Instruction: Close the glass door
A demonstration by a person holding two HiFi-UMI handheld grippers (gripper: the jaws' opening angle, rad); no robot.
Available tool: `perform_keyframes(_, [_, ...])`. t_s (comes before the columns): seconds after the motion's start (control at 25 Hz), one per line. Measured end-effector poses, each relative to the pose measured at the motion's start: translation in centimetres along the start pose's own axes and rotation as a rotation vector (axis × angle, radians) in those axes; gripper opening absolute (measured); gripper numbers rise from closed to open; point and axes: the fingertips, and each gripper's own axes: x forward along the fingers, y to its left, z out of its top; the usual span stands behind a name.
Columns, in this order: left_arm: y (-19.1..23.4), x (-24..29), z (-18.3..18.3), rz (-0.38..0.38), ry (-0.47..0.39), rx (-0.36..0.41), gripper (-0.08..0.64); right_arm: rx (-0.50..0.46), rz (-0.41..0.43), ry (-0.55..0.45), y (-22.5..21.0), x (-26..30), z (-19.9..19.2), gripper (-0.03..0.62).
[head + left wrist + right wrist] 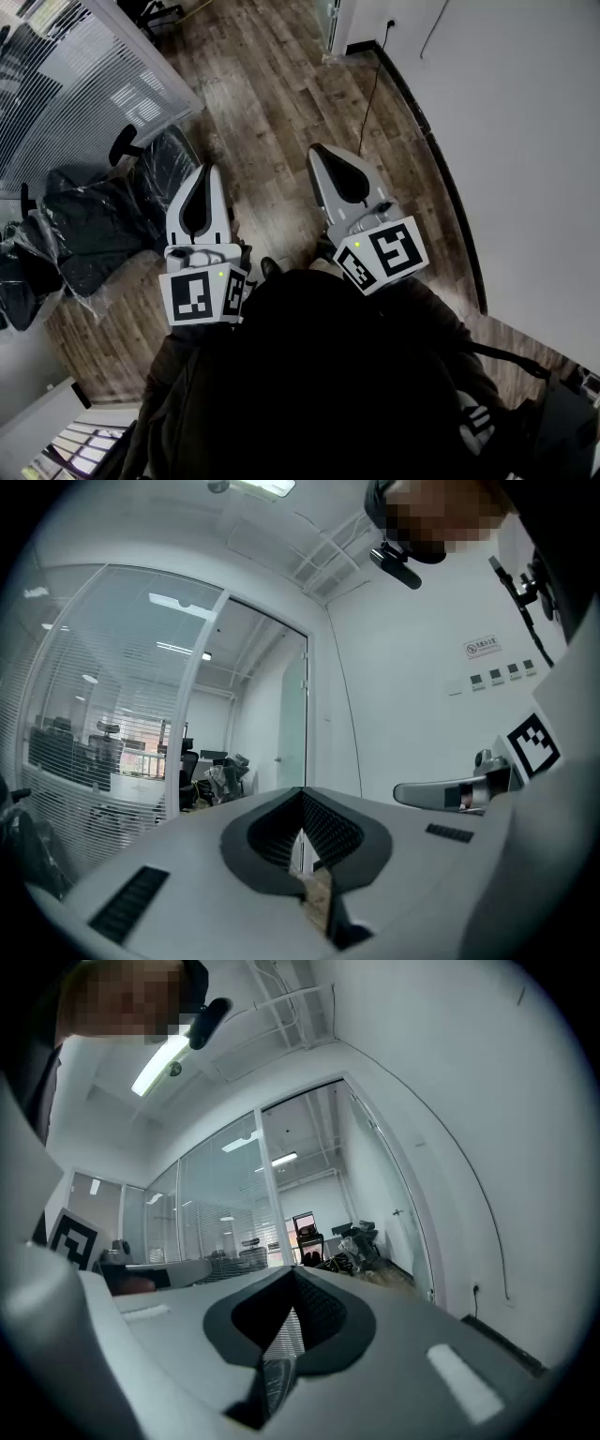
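The glass door (380,1213) stands open far ahead, swung back close to the white wall, its small handle just showing. In the left gripper view the glass door (292,726) is a pale pane beyond the doorway frame. My left gripper (208,171) and right gripper (317,150) are held level side by side over the wooden floor, well short of the door. Both are shut, with nothing between their pads. The left gripper (302,792) and the right gripper (293,1269) each point toward the doorway.
Several office chairs wrapped in plastic (103,220) crowd the left. A glass partition with blinds (66,84) runs behind them. A white wall (525,141) with a black skirting runs along the right, and a cable (375,84) hangs from a wall socket.
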Motion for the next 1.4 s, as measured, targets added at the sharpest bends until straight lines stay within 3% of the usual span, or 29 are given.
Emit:
perform_keyframes(0.48, [-4.4,3.9,-1.3,0.030,0.011,0.011,-0.003,0.027,0.051,-0.004,-5.8,-0.3,0.5,0.002])
perform_keyframes(0.72, [-2.9,6.8,-2.3,0.075,0.059,0.012,-0.003,0.088,0.089,0.004,-7.5,2.7,-0.3,0.002])
perform_keyframes(1.04, [2.9,17.9,-4.6,0.073,0.088,-0.021,-0.003,0.107,0.087,0.055,-13.1,14.1,-2.0,0.002])
perform_keyframes(1.4, [12.8,35.3,-1.9,-0.001,0.057,-0.046,-0.003,0.066,0.056,0.060,-18.8,32.8,1.6,0.002])
